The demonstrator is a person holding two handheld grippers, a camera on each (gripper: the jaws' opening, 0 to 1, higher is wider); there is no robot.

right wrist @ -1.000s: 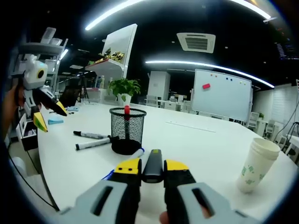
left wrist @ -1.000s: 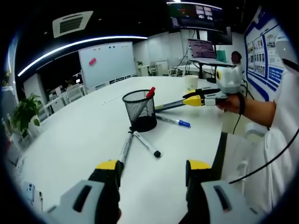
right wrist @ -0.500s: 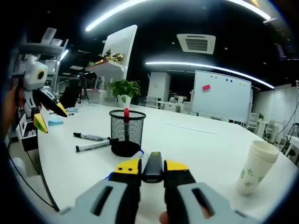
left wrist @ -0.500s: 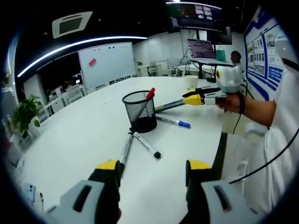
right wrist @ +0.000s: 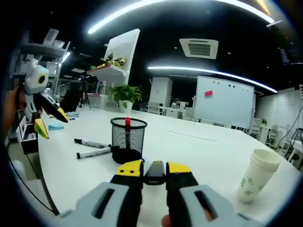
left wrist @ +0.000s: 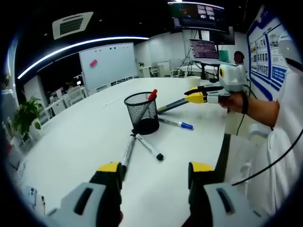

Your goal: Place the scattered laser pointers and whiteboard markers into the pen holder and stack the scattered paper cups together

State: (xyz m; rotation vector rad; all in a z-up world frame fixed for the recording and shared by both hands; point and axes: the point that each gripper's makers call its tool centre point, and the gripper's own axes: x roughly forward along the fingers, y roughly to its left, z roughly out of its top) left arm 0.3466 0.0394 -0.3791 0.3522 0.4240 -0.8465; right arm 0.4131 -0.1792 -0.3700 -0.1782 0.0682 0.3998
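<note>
Two black-capped whiteboard markers [left wrist: 142,146] lie on the white counter [left wrist: 71,142] at six o'clock of the black mesh pen holder [left wrist: 142,112]. Right claw [right wrist: 154,169] grips a dark laser pointer [right wrist: 154,171], probably bound holderward; left claw [left wrist: 154,169] gapes empty.

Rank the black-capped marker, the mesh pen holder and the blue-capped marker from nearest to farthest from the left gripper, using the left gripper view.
1. Black-capped marker, just ahead on the table.
2. Mesh pen holder, behind it.
3. Blue-capped marker, beyond the holder, to the right.

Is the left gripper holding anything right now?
No, the left gripper has its jaws spread apart with only bare table between them, short of the two markers lying by the pen holder.
</note>
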